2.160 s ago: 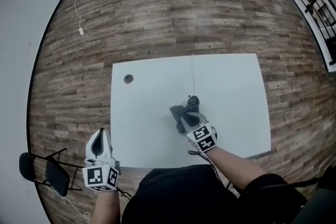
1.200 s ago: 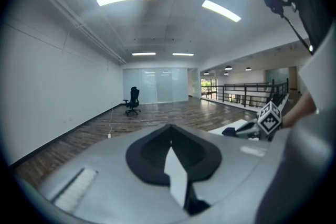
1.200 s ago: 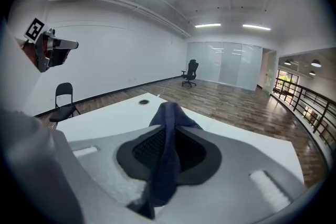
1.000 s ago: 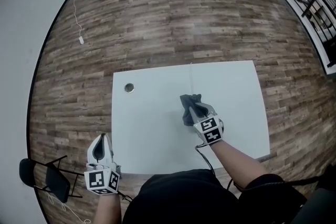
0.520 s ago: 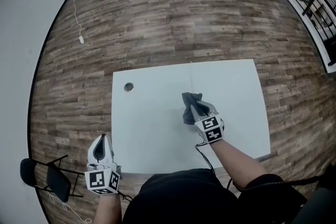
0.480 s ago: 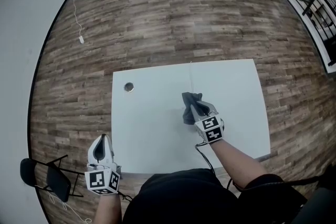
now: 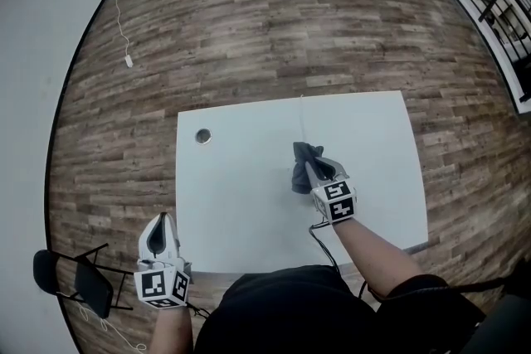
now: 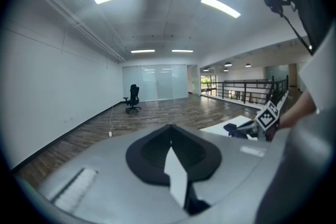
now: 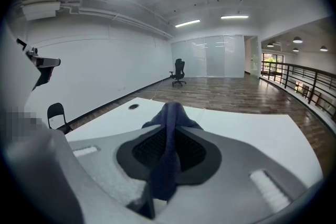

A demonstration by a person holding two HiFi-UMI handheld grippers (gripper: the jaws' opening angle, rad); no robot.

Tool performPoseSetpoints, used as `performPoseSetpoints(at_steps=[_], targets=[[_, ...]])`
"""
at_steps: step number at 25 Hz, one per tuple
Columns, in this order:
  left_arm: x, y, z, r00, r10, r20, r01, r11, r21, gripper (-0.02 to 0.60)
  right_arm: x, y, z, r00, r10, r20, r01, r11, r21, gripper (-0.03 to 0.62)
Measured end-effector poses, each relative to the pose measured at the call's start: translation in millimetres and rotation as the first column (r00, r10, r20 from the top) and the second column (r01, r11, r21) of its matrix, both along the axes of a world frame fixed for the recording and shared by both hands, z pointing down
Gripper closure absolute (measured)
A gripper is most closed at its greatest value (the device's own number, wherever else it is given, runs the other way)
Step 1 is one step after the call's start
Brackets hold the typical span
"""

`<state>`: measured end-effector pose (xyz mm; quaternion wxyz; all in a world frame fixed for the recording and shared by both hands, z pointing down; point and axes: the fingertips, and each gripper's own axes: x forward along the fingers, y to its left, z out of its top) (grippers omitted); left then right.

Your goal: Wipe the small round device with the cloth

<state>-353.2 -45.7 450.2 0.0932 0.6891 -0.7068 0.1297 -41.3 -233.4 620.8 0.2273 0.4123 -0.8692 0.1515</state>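
The small round device is not showing in any view. The dark blue cloth is lying bunched on the middle of the white table, right where a thin white cable is running in from the far edge, so the device is probably sitting hidden beneath it. The right gripper is pinching the cloth's near end between its jaws. The fold is sticking out past the tips toward the far side, its long axis running near to far in line with the jaws. The device is therefore likely lying just ahead of and under those tips. The left gripper is hanging off the table's near left corner, well apart, with its jaws pressed together on nothing, so the right hand is plainly the nearer one.
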Motion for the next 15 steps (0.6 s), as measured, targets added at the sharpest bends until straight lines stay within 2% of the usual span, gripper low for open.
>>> performPoseSetpoints(at_steps=[7,15], targets=[[3,-3,0,1.000,0.009,-0.003,-0.009,1.000,0.000,0.574,14,0,11,1.000,0.025,-0.020,-0.025,0.999,-0.034,0.540],[4,-5,1,1.000,0.014,0.000,-0.014,1.000,-0.008,0.574,30,12,37,0.998,0.058,-0.034,-0.061,0.990,-0.125,0.540]])
